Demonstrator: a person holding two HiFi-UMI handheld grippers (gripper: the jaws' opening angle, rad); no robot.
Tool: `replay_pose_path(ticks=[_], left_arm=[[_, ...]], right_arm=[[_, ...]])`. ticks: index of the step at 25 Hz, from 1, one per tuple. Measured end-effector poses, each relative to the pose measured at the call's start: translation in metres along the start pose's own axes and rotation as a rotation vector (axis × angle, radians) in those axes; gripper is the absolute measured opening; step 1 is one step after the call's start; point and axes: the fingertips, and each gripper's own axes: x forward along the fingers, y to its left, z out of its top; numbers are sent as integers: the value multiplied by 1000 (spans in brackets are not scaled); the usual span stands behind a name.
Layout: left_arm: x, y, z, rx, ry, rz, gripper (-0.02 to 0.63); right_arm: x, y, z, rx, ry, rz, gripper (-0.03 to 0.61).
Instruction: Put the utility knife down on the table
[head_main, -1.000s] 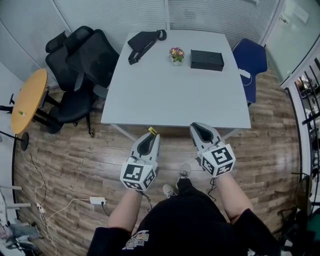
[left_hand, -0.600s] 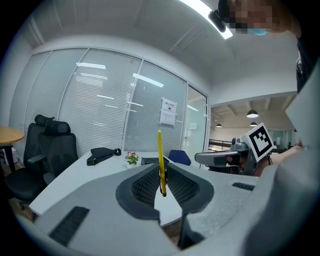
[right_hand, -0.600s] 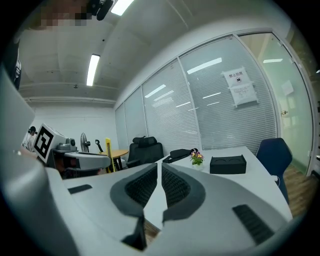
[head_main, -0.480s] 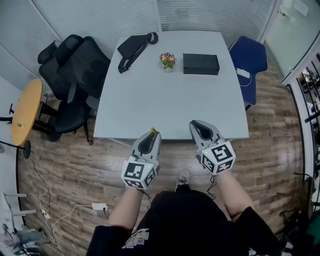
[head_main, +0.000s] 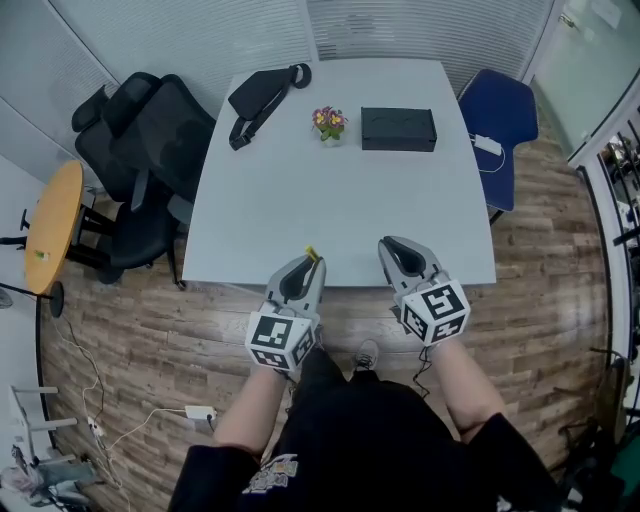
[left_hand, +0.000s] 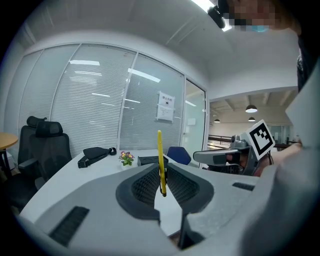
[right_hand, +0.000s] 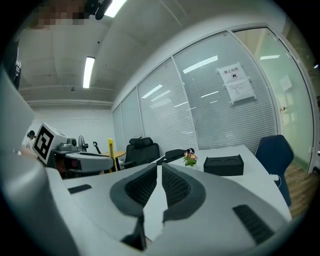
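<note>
- Evidently, the table (head_main: 330, 190) has been brought closer over the last second, and its near edge is now reached by both gripper tips.
- The utility knife (left_hand: 160, 160) is held upright, pinched in the closed jaws of the left gripper (head_main: 303, 266), not yet set down.
- The right gripper (head_main: 393, 250) is kept closed, with nothing held.
- Lowering and release are judged to be next.

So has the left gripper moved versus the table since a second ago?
Yes, forward: the left gripper, holding the utility knife, now overlaps the table at its near edge; before it sat short of it.
</note>
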Motion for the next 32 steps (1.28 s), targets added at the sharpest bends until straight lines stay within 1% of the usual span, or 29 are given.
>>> replay_pose_path(ticks=[8, 13, 16, 21, 25, 29, 32], left_arm=[[23, 19, -11, 6, 44, -23, 48], [44, 39, -19, 1, 75, -48, 48], [57, 52, -28, 13, 107, -67, 48], [82, 76, -43, 51, 159, -93, 48], [100, 86, -57, 77, 200, -124, 48], [114, 100, -75, 141, 249, -151, 48], [124, 109, -88, 190, 300, -167, 48]], right_arm=[[18, -8, -6, 17, 11, -27, 38], [34, -16, -10, 28, 30, -60, 38], [46, -19, -14, 35, 45, -84, 38], [66, -21, -17, 44, 64, -119, 40], [76, -26, -22, 55, 80, -151, 43], [88, -30, -28, 76, 90, -179, 44], [96, -32, -33, 95, 101, -198, 44]])
